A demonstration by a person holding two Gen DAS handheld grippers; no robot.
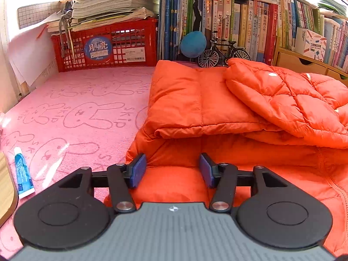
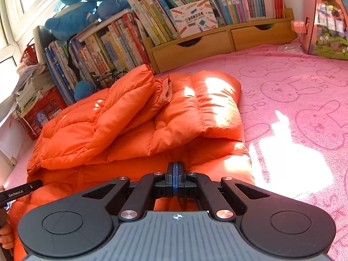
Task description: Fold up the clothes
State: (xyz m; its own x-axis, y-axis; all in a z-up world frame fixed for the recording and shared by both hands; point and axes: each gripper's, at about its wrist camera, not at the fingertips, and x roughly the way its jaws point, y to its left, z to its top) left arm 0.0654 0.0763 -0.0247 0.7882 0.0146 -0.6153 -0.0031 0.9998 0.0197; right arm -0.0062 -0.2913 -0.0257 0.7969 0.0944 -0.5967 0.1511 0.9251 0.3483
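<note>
An orange puffer jacket [image 1: 217, 100] lies partly folded on a pink rabbit-print towel [image 1: 76, 108], its upper part and a sleeve doubled back over the body. My left gripper [image 1: 173, 169] is open at the jacket's near left corner; puffy fabric bulges between its blue pads [image 1: 139, 170], which do not squeeze it. In the right wrist view the jacket [image 2: 130, 119] fills the left and middle. My right gripper [image 2: 175, 169] is shut above the jacket's near edge, pads together with nothing visible between them. A hand [image 2: 6, 235] shows at the lower left.
A red crate [image 1: 108, 45] under paper stacks stands at the back left. Rows of books [image 1: 239, 21], a model bicycle [image 1: 221, 52] and wooden drawers [image 2: 206, 45] line the back. A blue-and-white tube [image 1: 22, 173] lies near the left edge. Bare towel [image 2: 293, 97] stretches right of the jacket.
</note>
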